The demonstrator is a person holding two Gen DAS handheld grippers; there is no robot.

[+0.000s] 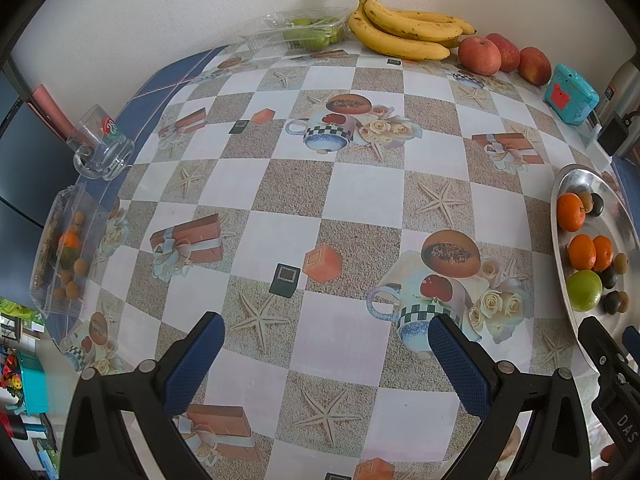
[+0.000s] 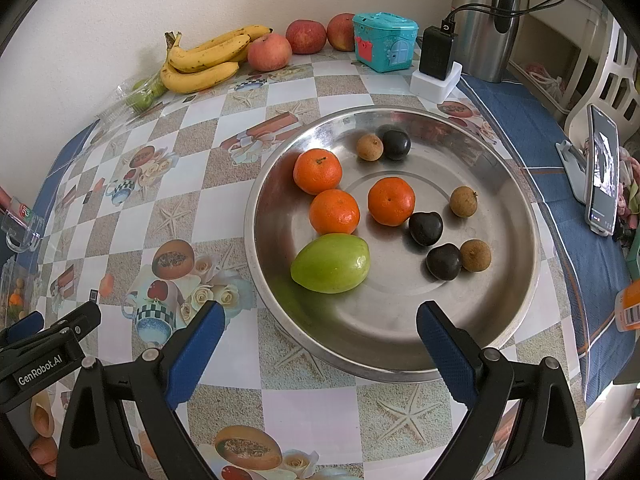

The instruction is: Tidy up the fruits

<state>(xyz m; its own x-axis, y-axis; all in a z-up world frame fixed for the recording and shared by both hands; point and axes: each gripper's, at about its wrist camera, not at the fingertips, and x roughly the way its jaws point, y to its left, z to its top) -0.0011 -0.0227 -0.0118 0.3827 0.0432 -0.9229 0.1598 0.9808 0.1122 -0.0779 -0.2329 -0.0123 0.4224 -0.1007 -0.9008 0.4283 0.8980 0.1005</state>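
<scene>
Table: checked cloth; both grippers above it
Metal tray: holds three tangerines, a green fruit, small dark and brown fruits
Bananas: by the wall, beside apples
Right gripper: jaws apart, empty, over the tray's near rim
Left gripper: jaws apart, empty

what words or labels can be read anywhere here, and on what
"GenRobot.AI": white print on the left gripper body, right wrist view.
"DAS", cut off: on the right gripper body, left wrist view.
Glass mug logo, phone screen, barcode label: too small or blurred.
</scene>
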